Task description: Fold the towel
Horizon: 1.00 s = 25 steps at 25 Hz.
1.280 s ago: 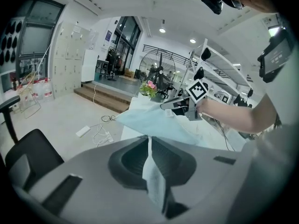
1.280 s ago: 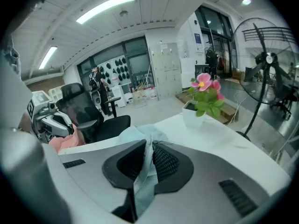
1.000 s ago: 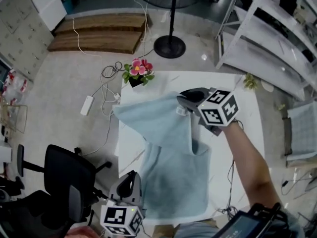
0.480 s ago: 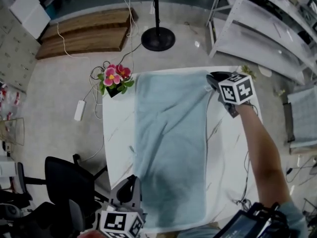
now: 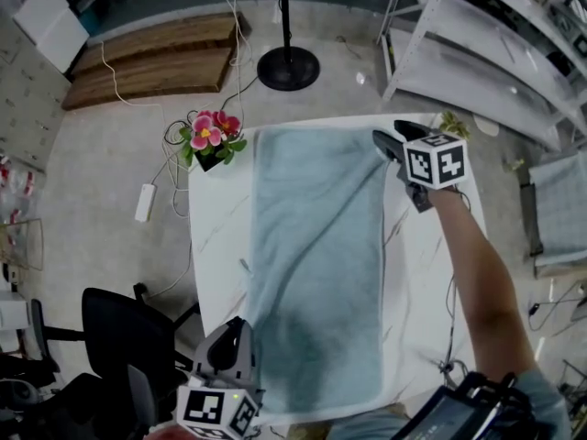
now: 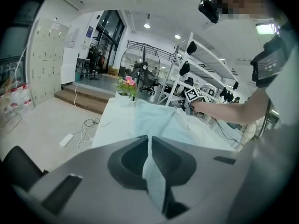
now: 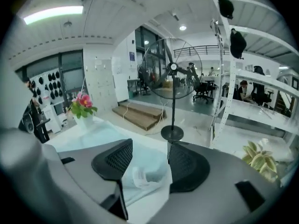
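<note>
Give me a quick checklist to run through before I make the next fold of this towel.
1. Towel spread flat along the table: ok.
2. Left gripper shut on the towel's near left corner: ok.
3. Right gripper gripping a corner: not ok. Its jaws have just been opening and stand apart, and the towel's far right corner lies loose between them.
4. Flower pot off the towel: ok. It stands at the table's far left corner, beside the towel.
</note>
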Each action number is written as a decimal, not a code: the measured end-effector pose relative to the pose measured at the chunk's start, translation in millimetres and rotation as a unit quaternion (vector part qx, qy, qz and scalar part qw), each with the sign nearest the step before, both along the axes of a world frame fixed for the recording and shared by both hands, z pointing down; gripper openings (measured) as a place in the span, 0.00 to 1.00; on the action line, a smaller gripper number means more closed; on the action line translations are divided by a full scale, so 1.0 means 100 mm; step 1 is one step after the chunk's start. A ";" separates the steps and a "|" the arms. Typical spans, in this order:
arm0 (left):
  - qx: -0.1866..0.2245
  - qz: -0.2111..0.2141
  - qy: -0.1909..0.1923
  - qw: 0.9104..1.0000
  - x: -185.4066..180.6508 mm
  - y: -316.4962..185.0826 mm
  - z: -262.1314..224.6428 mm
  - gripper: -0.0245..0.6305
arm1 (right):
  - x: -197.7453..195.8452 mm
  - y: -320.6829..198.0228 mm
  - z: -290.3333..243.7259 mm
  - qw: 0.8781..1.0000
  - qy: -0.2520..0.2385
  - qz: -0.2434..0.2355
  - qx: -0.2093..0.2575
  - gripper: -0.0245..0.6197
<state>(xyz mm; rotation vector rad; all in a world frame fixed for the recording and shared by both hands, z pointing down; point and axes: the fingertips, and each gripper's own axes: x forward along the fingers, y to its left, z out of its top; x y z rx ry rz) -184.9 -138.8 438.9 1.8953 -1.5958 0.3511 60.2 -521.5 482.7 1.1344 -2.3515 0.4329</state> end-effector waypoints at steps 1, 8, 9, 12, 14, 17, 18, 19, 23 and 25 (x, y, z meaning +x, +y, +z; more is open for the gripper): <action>0.004 0.000 0.000 1.000 -0.02 0.05 -0.03 0.08 | -0.02 0.03 -0.13 1.000 -0.012 0.002 0.012 0.42; 0.041 0.010 -0.009 0.999 -0.05 0.56 -0.30 0.08 | -0.34 0.94 -0.89 0.996 -0.044 -0.051 0.063 0.41; 0.045 0.014 -0.014 0.999 -0.03 0.67 -0.33 0.08 | -0.38 1.16 -0.93 0.995 -0.041 -0.064 0.065 0.40; 0.058 0.028 -0.025 0.998 0.05 0.98 -0.40 0.08 | -0.42 1.86 -0.92 0.992 -0.014 -0.102 0.066 0.39; 0.069 0.039 -0.026 0.997 0.11 1.16 -0.43 0.08 | -0.41 2.34 -0.87 0.990 0.002 -0.126 0.063 0.39; 0.073 0.058 -0.025 0.995 0.25 1.45 -0.42 0.08 | -0.38 3.16 -0.71 0.984 0.021 -0.175 0.040 0.36; 0.074 0.063 -0.023 0.995 0.29 1.55 -0.41 0.08 | -0.36 3.46 -0.63 0.980 0.028 -0.195 0.028 0.35; 0.074 0.066 -0.021 0.995 0.33 1.64 -0.37 0.08 | -0.34 3.76 -0.55 0.976 0.036 -0.215 0.015 0.34; 0.068 0.069 -0.009 0.995 0.48 1.95 -0.22 0.08 | -0.23 4.90 -0.16 0.953 0.063 -0.294 -0.038 0.33; 0.062 0.070 -0.006 0.996 0.54 2.08 -0.14 0.08 | -0.14 5.35 0.05 0.940 0.079 -0.327 -0.063 0.33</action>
